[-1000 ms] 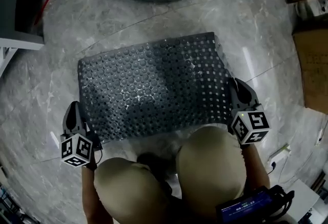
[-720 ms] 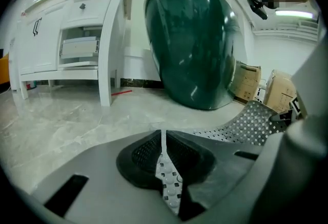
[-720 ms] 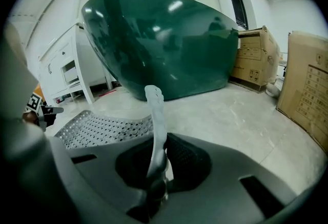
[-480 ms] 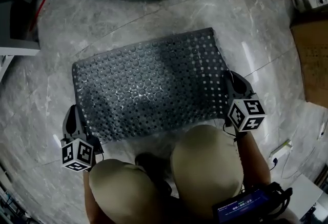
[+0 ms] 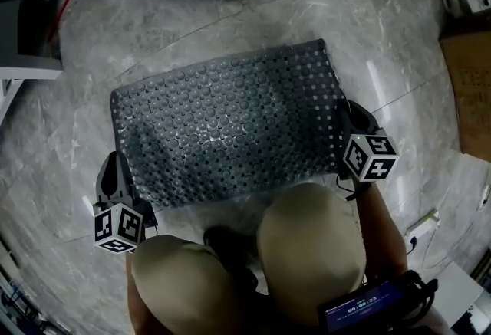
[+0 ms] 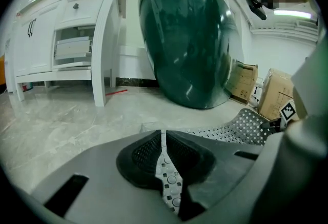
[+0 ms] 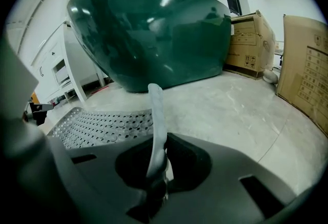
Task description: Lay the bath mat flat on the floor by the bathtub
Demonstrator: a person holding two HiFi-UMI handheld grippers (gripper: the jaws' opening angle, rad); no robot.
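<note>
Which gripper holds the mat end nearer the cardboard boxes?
The right gripper, shut on the mat; boxes lie beside it. The left gripper is by the white cabinet.

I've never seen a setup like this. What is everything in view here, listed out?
bath mat: one, grey with holes, spread before the person
bathtub: one, dark green, beyond the mat
floor: one, grey marble, under everything
cabinet: one, white, left of the bathtub
cardboard boxes: several, brown, right of the bathtub
knees: two, beige trousers, bottom of the head view
left gripper: one, grey, jaws shut on the mat's near left corner
right gripper: one, grey, jaws shut on the mat's right edge
</note>
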